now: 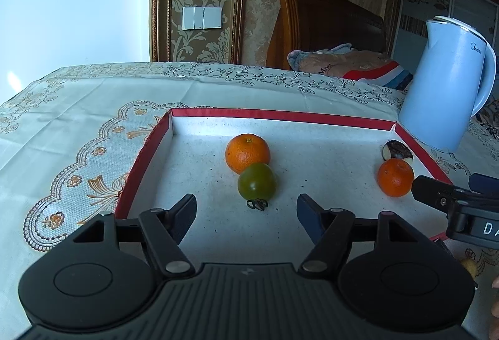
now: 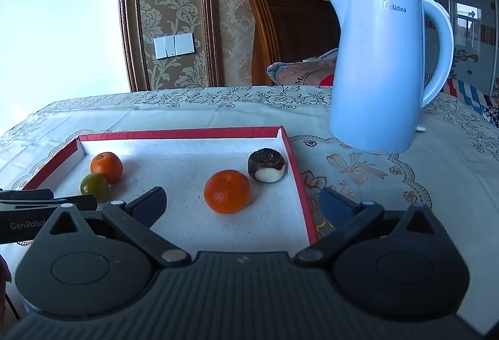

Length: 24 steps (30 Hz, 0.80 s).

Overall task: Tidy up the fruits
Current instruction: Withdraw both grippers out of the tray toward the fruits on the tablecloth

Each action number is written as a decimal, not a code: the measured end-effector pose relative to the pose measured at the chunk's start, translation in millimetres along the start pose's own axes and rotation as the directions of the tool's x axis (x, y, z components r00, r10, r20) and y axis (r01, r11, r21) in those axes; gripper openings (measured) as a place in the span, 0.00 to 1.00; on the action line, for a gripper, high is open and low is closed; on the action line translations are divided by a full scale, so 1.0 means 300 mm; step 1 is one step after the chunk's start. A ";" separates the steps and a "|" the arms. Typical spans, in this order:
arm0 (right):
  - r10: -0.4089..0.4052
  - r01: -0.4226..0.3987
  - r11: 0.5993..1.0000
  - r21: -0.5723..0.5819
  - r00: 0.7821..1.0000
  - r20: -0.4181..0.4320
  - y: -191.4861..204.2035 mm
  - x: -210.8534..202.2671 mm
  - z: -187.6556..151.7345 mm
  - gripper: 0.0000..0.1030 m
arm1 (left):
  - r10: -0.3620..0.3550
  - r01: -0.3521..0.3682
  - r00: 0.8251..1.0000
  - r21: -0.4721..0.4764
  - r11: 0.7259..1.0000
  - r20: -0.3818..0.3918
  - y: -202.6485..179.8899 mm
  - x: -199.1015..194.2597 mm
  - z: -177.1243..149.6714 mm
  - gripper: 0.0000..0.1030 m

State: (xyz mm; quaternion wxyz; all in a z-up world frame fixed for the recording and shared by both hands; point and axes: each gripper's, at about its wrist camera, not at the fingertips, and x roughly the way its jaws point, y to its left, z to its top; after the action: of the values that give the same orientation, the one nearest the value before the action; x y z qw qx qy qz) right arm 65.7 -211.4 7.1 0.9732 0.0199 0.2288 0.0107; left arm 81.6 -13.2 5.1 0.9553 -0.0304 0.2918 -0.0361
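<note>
A shallow red-rimmed tray (image 1: 280, 115) with a white floor sits on the tablecloth; it also shows in the right wrist view (image 2: 187, 133). Inside lie an orange (image 1: 247, 153), a green tomato (image 1: 257, 184) touching it, a second orange (image 1: 395, 177) and a dark cut mangosteen (image 1: 397, 150). My left gripper (image 1: 246, 215) is open and empty, just short of the green tomato. My right gripper (image 2: 241, 206) is open and empty, with the second orange (image 2: 227, 191) between its fingers' line, the mangosteen (image 2: 267, 165) behind it.
A light blue electric kettle (image 2: 380, 72) stands on the tablecloth right of the tray, also in the left wrist view (image 1: 446, 87). A small yellowish item (image 1: 468, 266) lies outside the tray's near right corner. A wooden headboard and pillows lie beyond the table.
</note>
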 end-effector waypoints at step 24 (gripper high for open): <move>0.012 -0.012 1.000 0.012 1.000 -0.008 -0.003 -0.069 -0.062 1.00 | -0.016 0.015 0.999 0.026 1.000 0.033 0.009 -0.105 -0.067 0.74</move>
State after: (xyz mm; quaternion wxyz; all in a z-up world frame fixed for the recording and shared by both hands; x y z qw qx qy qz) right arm 38.8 -212.4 -0.3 0.9720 0.0268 0.2328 0.0151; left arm 44.3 -8.6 5.8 0.9600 -0.0210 0.2752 -0.0468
